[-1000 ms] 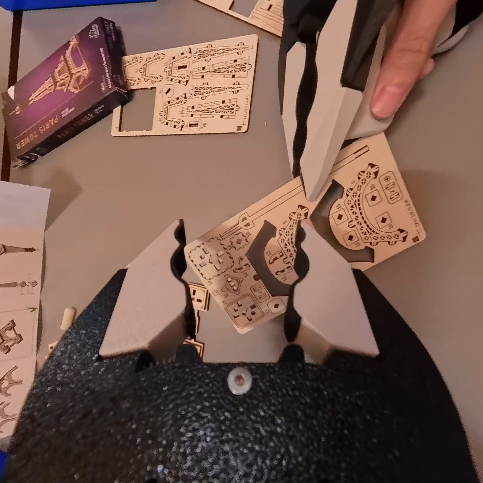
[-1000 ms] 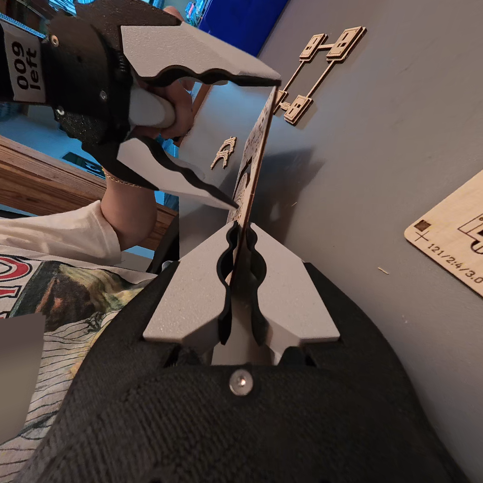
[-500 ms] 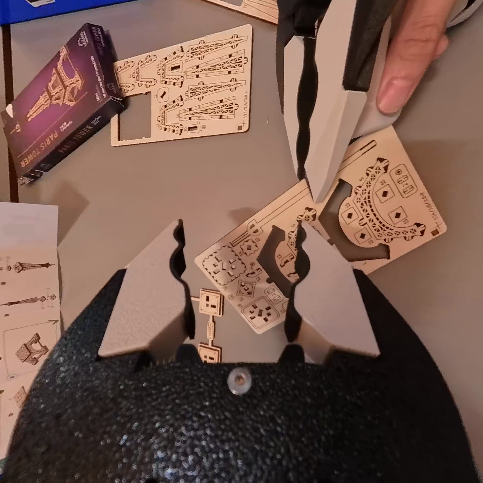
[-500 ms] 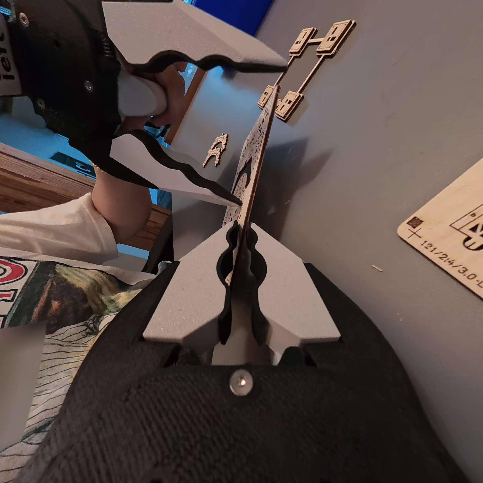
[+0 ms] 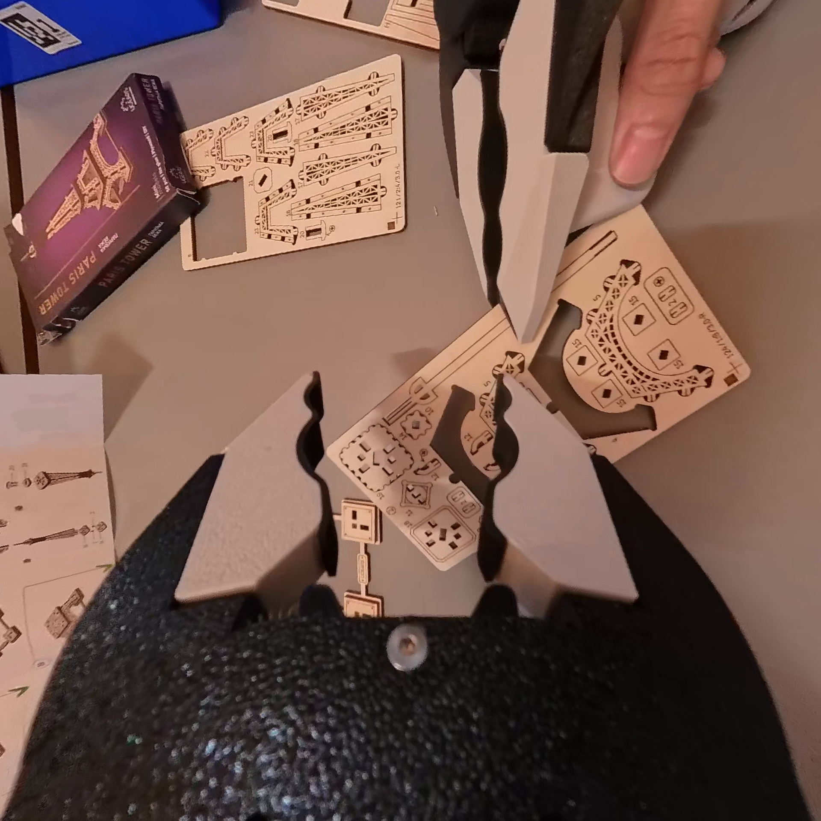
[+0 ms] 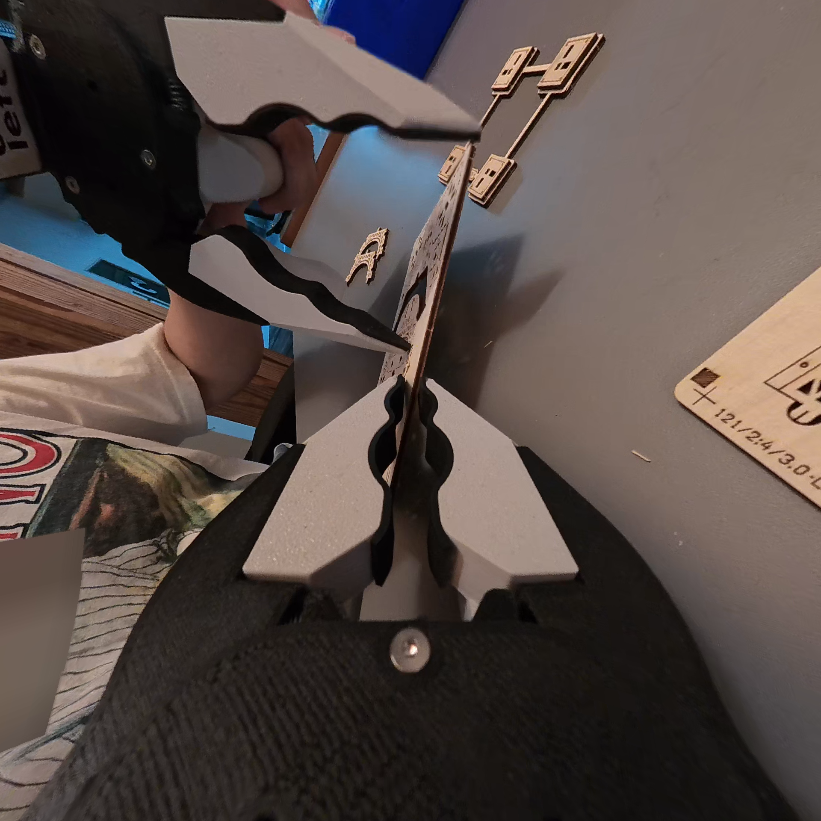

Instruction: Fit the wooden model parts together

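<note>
A laser-cut parts sheet (image 6: 437,284) is clamped on edge by the right gripper (image 6: 411,400), while the wide-open, empty left gripper (image 5: 406,448), one tip near the arch piece (image 5: 493,406) at 1 o'clock, is judged ready to press it out.

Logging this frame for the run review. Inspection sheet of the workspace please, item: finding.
Surface: grey table, matte, small wood crumbs.
Job's things: part sheet clamped on edge; second sheet lying flat; four-square base frame; loose arch piece.
Clutter: kit box, instruction leaflet, blue box.
Grippers: right gripper shut on the part sheet; left gripper open, one finger tip at the sheet face.
Cables: nothing seen.
Surroundings: wooden ledge, a person's sleeve.
</note>
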`<state>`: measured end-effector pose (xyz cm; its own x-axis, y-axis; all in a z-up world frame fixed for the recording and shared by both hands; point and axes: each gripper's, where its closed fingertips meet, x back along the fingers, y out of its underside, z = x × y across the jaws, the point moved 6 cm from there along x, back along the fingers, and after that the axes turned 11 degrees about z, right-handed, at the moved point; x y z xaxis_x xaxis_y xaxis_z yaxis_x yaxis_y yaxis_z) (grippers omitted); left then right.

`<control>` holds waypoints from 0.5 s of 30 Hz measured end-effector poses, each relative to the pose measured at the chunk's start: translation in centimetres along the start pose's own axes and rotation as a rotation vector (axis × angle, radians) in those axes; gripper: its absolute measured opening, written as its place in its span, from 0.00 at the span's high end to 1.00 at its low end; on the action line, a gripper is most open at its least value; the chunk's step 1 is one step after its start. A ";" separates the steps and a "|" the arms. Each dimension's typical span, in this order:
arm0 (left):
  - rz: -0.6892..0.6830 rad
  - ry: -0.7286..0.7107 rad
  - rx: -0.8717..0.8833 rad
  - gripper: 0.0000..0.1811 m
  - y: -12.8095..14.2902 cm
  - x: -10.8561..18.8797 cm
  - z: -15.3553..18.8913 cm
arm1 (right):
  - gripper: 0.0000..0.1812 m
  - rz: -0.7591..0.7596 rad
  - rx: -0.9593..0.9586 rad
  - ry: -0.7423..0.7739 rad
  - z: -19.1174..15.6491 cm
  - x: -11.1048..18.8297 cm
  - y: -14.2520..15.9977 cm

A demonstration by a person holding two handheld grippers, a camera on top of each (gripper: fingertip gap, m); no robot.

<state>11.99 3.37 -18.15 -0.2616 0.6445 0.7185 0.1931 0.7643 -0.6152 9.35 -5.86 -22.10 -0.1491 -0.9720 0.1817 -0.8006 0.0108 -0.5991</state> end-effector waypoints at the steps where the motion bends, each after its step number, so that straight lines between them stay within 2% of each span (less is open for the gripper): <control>1: 0.005 -0.005 -0.004 0.57 0.0 0.0 0.0 | 0.98 0.000 0.000 -0.001 0.0 0.0 0.0; 10: 0.017 -0.007 -0.004 0.51 -0.1 -0.3 -0.3 | 0.98 0.003 -0.004 0.001 0.0 0.0 0.0; 12: -0.004 0.008 -0.016 0.54 -0.1 -0.5 -0.1 | 0.98 -0.001 -0.008 0.015 0.2 0.0 0.0; 15: -0.043 0.009 -0.063 0.53 -0.4 -0.8 -0.2 | 0.98 0.004 -0.014 0.028 0.3 -0.1 -0.1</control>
<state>12.34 2.56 -18.37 -0.2621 0.6109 0.7471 0.2408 0.7910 -0.5624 9.58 -5.88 -22.29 -0.1680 -0.9651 0.2010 -0.8078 0.0179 -0.5892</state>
